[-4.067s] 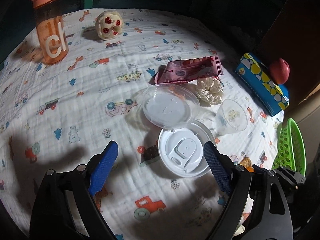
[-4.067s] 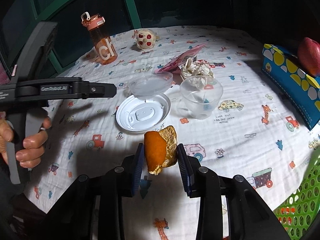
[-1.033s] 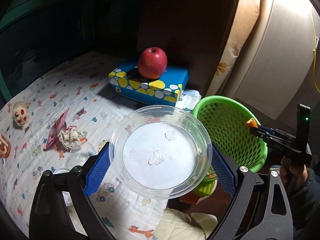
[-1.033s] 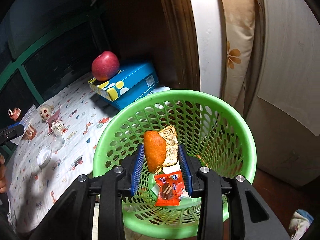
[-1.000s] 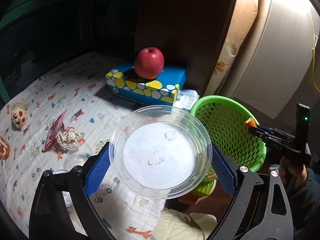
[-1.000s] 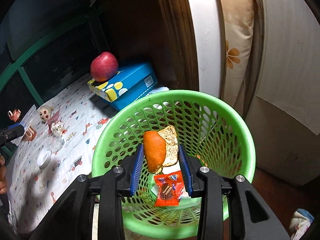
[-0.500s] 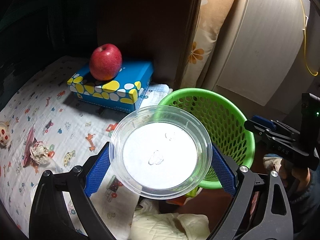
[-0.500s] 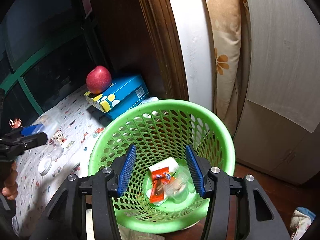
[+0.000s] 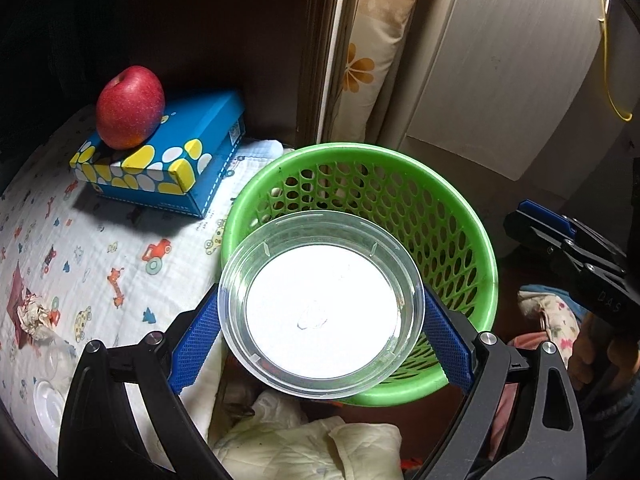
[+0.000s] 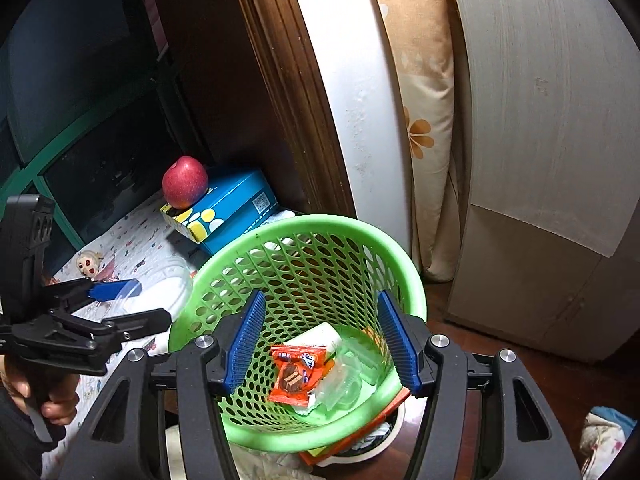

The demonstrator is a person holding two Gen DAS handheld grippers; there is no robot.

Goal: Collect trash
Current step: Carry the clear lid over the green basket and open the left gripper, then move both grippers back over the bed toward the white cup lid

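Two grippers hung by the green basket (image 10: 404, 276). The left gripper (image 9: 320, 320) pinched a clear plastic lid (image 9: 320, 312) by its rim between the blue pads (image 9: 196, 344), holding it flat-on to the camera over the near edge of the basket (image 9: 476, 236); in the right wrist view the same gripper (image 10: 120, 304) sat just left of the basket with the lid (image 10: 164, 292) edge-on. The right gripper (image 10: 320, 340) stood spread wide with nothing between its pads (image 10: 244, 340), above the basket's mouth. Inside the basket lay an orange snack wrapper (image 10: 296, 372), some clear plastic pieces (image 10: 348, 376) and white paper (image 10: 316, 336). Beside the basket, on the printed cloth (image 9: 100, 248), a red apple (image 9: 130, 106) rested on a blue tissue box (image 9: 176, 160). Farther left on the cloth lay a crumpled paper wad (image 9: 34, 316), a pink wrapper (image 9: 16, 300) touching it, and a white lid (image 9: 48, 400) near the frame's edge
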